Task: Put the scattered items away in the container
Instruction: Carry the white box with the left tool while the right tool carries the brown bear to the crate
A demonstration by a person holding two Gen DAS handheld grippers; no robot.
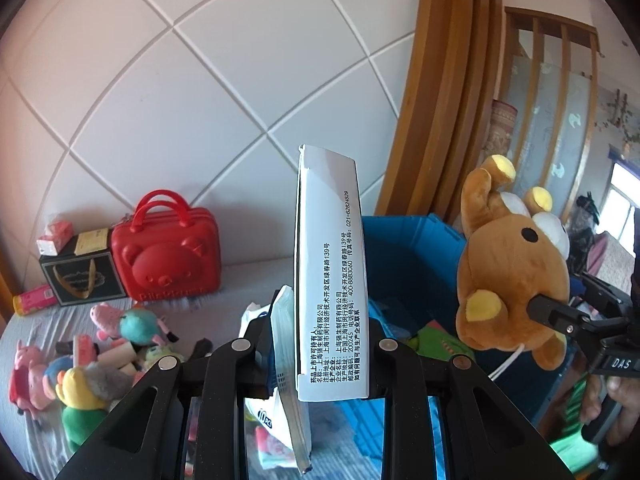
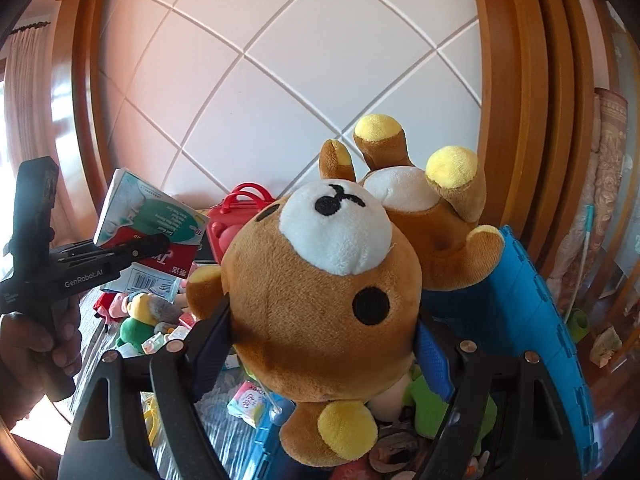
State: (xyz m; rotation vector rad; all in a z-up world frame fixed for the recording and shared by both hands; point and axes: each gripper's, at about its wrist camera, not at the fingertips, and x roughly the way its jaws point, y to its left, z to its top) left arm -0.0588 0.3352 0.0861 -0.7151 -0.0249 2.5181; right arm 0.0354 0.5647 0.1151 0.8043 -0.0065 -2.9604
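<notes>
The left gripper (image 1: 320,344) points upward, jaws clamped on what sits between them, while the right gripper (image 2: 324,344), raised just beside it, is likewise clamped full.

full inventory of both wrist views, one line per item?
box: 1, white, printed, in left gripper
packet: 1, white, clamped beside box
bear: 1, brown plush, in right gripper, upside down
bin: 1, blue, behind box, holds items
case: 1, red, by wall
toy pile: several, mixed colours, on bed, left
black box: 1, left of case
hands: one per view, holding the gripper handles
</notes>
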